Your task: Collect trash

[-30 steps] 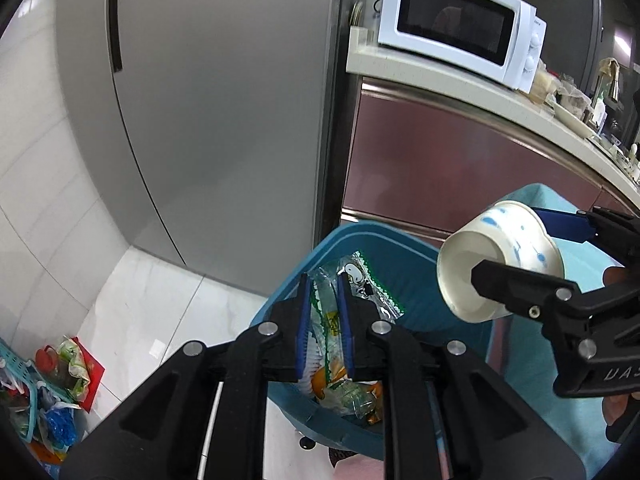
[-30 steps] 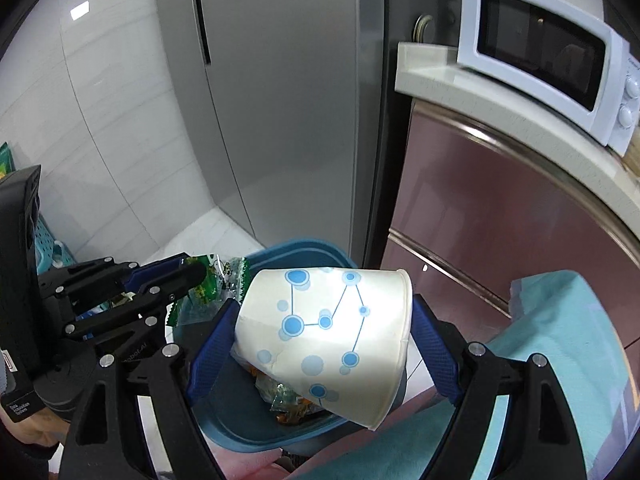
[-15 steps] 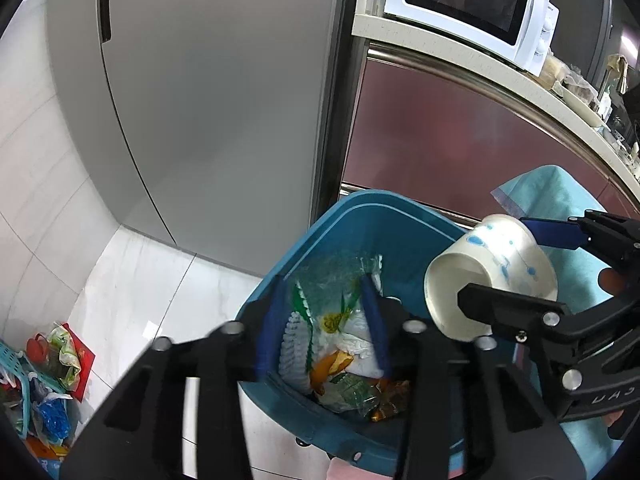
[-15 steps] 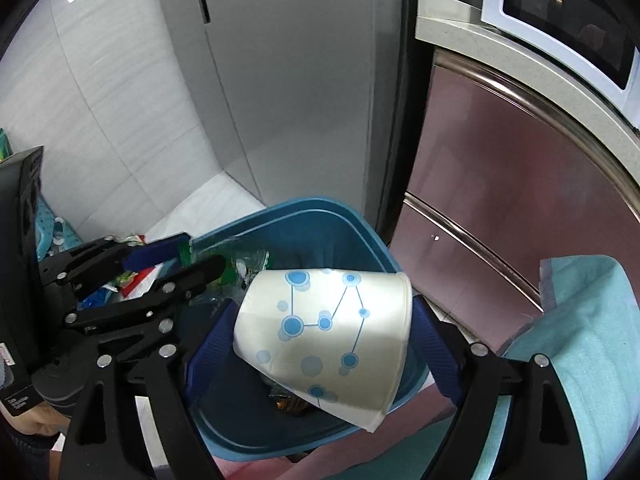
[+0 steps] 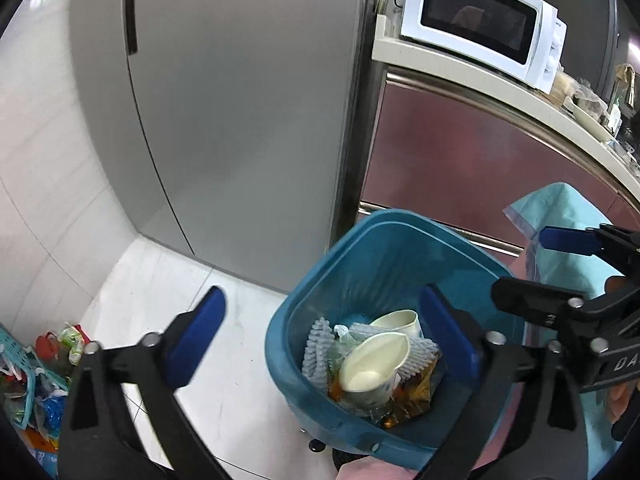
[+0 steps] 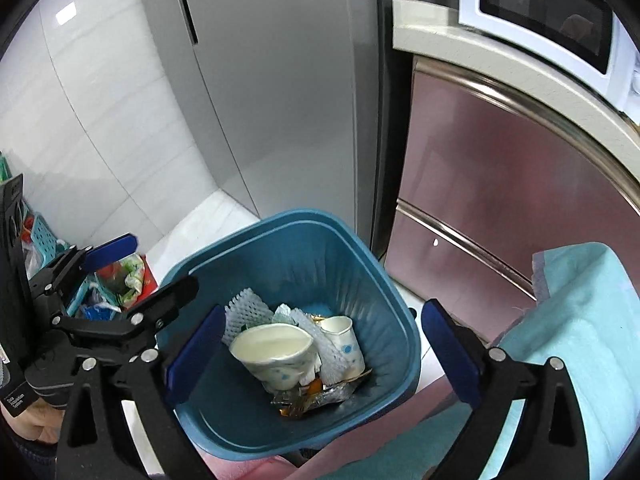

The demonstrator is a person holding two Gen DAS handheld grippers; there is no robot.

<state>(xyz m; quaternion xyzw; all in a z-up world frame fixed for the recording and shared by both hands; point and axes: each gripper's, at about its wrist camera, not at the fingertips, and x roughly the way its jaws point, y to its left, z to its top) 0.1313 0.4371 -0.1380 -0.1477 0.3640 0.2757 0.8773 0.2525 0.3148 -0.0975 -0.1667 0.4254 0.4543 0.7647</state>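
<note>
Kitchen corner: grey fridge (image 5: 240,120), white microwave (image 5: 476,20) on counter, white tiled floor (image 5: 200,320).
Blue bin (image 6: 400,320): beside fridge, on floor, holding trash.
Large paper cup (image 6: 276,354): white, blue dot pattern, crushed rim, on its side atop bin contents; small paper cup (image 6: 342,334) and white foam netting (image 6: 244,306) beside it.
Left gripper (image 5: 320,334): above bin, jaws opening, nothing between.
Right gripper (image 6: 316,354): above bin, jaws opening, empty; large cup below, inside bin.
</note>
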